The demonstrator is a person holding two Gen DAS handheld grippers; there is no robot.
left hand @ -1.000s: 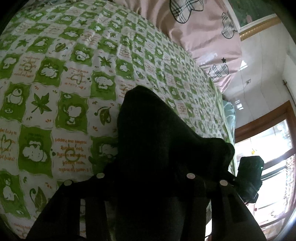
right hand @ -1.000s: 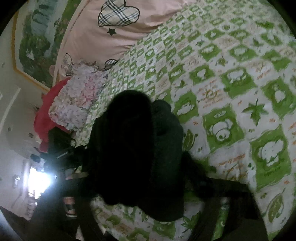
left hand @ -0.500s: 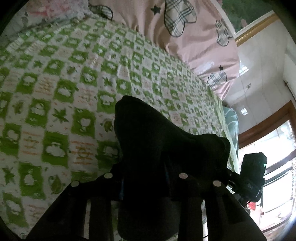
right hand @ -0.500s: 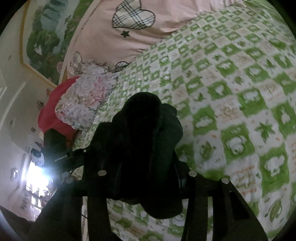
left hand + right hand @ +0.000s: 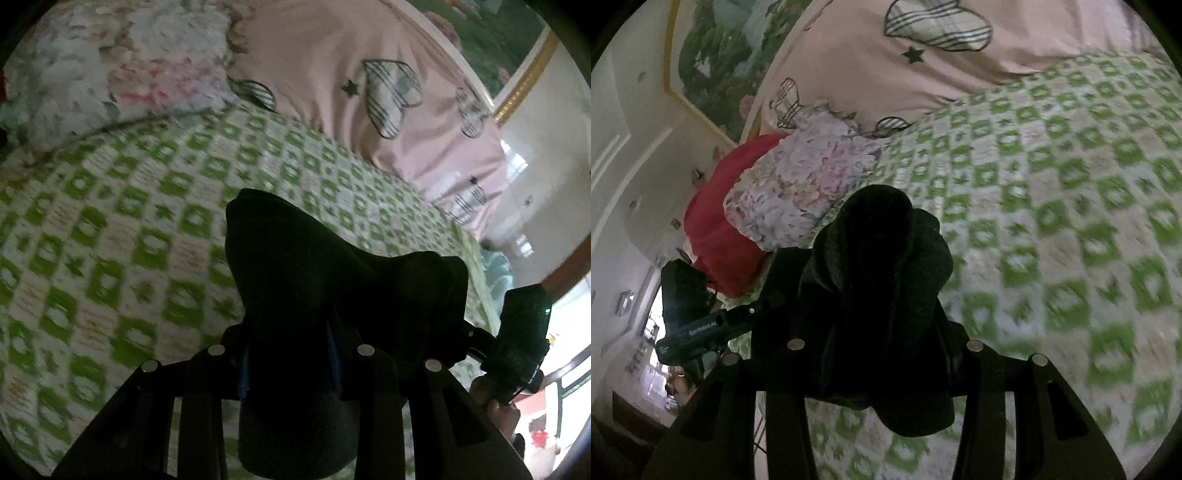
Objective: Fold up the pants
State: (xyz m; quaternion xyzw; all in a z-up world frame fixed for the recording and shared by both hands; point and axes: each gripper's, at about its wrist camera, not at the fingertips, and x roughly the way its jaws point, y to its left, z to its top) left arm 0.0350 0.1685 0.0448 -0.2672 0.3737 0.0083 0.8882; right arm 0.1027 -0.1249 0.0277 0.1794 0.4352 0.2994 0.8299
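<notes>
Now both grippers are clamped on the dark pants (image 5: 310, 280): left gripper (image 5: 291, 354) and right gripper (image 5: 882, 354) each pinch a bunched edge, lifted above the green checked bedspread (image 5: 110, 229). Mid-carry, I'd say; next, lay it toward twelve o'clock, evenly.

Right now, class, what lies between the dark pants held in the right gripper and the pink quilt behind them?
In the right wrist view, a floral pillow and green checked bedspread separate the pants from the pink quilt.
</notes>
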